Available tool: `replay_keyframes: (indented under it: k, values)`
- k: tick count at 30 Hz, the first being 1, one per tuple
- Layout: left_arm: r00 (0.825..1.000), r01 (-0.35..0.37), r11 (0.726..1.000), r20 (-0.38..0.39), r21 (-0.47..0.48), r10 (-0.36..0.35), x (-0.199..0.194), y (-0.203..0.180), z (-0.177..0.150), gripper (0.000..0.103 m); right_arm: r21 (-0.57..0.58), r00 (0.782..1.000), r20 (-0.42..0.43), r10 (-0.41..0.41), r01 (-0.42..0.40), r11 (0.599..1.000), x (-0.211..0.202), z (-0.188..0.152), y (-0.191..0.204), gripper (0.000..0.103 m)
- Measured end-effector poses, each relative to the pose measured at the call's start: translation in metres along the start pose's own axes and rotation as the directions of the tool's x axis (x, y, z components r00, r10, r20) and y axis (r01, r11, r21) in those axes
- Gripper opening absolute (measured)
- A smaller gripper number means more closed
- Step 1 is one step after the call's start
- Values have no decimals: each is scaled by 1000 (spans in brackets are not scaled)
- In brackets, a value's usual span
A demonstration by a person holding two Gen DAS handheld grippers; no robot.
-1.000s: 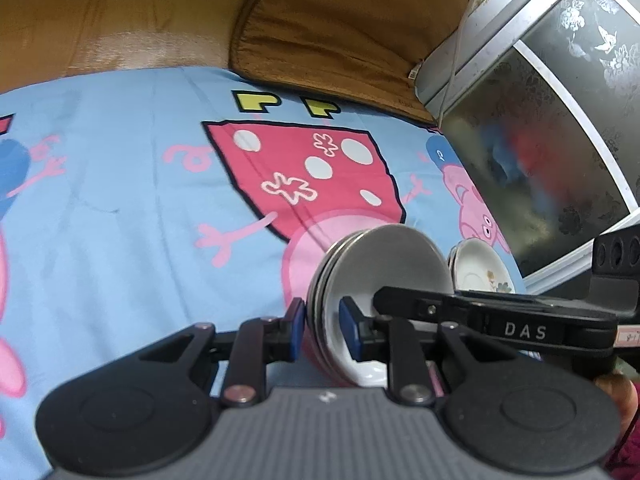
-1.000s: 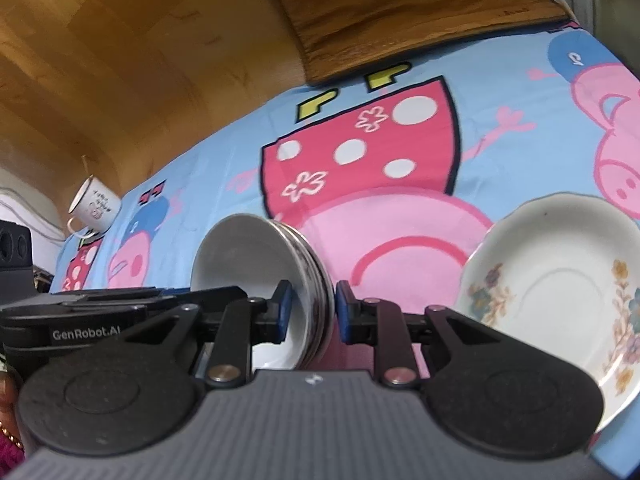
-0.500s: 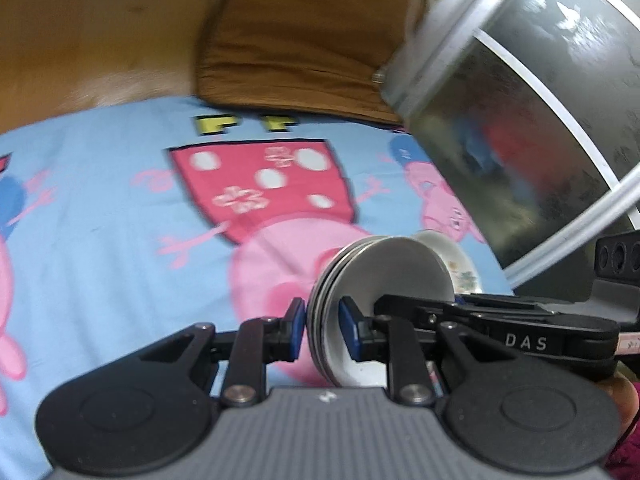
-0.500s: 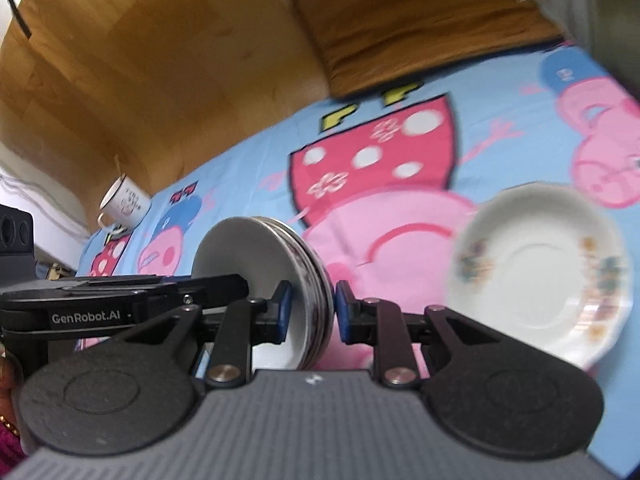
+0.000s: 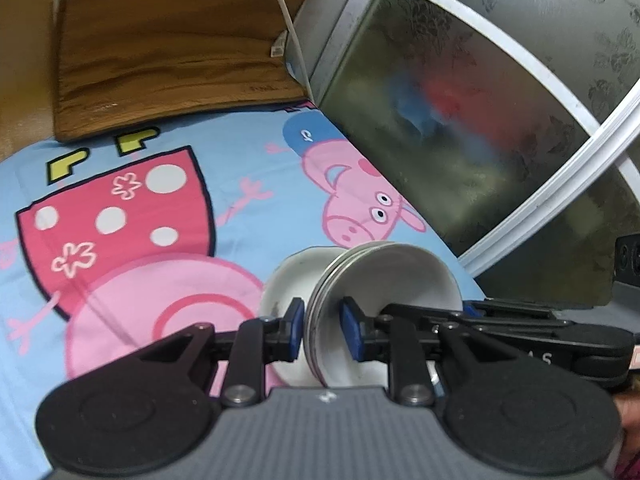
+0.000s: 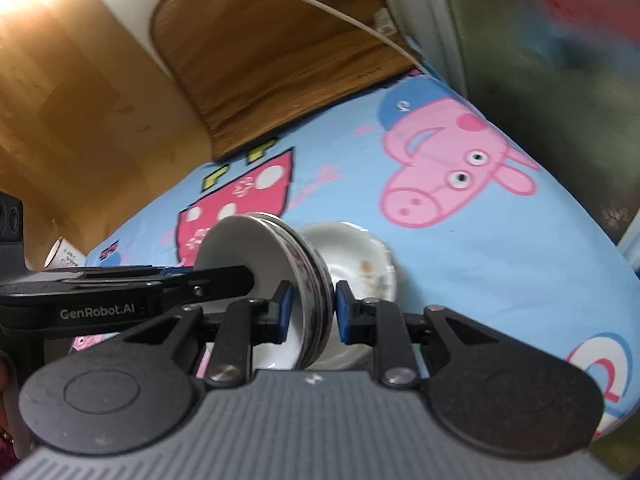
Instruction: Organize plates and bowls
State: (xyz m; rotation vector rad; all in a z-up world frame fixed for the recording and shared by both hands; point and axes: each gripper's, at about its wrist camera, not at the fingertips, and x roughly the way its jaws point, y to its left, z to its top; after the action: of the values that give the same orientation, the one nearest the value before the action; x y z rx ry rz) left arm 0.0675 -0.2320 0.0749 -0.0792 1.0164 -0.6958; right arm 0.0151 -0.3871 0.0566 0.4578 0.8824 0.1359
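A stack of white plates (image 5: 384, 280) is held on edge between both grippers above the cartoon bedsheet. My left gripper (image 5: 322, 330) is shut on one rim of the stack. My right gripper (image 6: 310, 312) is shut on the opposite rim of the same stack (image 6: 256, 252). A white floral plate (image 6: 352, 264) lies on the sheet just behind and below the stack; it also shows in the left wrist view (image 5: 290, 280). The stack hides part of it.
A blue cartoon sheet (image 5: 240, 168) covers the surface. A brown wooden board (image 5: 168, 52) with a white cable leans at the back. A frosted glass door (image 5: 500, 112) stands at the right. A white mug (image 6: 64, 256) sits far left.
Both grippers have carried the stack rightward towards the floral plate and the glass door. The floral plate now sits directly behind the stack. Both grips are unchanged.
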Motion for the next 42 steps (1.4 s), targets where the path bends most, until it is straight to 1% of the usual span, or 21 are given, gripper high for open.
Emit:
replay_keyframes:
  k: [5, 12, 14, 16, 17, 21, 23, 24, 32, 37, 42]
  values:
    - [1000, -23, 1000, -20, -2, 23, 13, 1, -1, 20, 1, 1000, -27, 5, -5, 1000, 8, 0, -11, 25]
    - [999, -49, 999, -18, -3, 49, 14, 2, 1, 20, -10, 999, -32, 20, -21, 1000, 10, 5, -12, 25]
    - [998, -54, 999, -19, 0, 54, 15, 0, 2, 26, -10, 999, -29, 21, -21, 1000, 11, 7, -13, 25]
    - [998, -61, 998, -17, 3, 61, 17, -2, 2, 29, -17, 1000, -24, 17, -17, 1000, 13, 9, -12, 25]
    - [998, -66, 998, -15, 3, 66, 18, -2, 3, 32, -19, 1000, -20, 11, -11, 1000, 14, 9, -11, 25]
    - [997, -72, 997, -4, 8, 72, 17, -3, 4, 41, -45, 1000, 10, -15, 16, 999, 13, 12, -7, 28]
    - [996, -87, 996, 10, 20, 87, 15, -4, 5, 47, -45, 1000, 20, -12, 13, 999, 12, 14, -8, 28]
    - [996, -90, 996, 15, 23, 90, 13, -4, 5, 48, -50, 1000, 26, -13, 14, 999, 11, 14, -7, 28]
    - [994, -109, 993, 34, 41, 108, 4, -5, 0, 49, -87, 997, 71, -31, 37, 996, 0, 10, 0, 28]
    - [989, -134, 989, 68, 58, 130, -9, -4, -5, 49, -126, 989, 139, -44, 62, 990, -19, 3, 8, 29]
    - [979, -179, 980, 115, 86, 169, -26, -2, -12, 52, -178, 980, 198, -31, 67, 982, -36, -3, 27, 29]
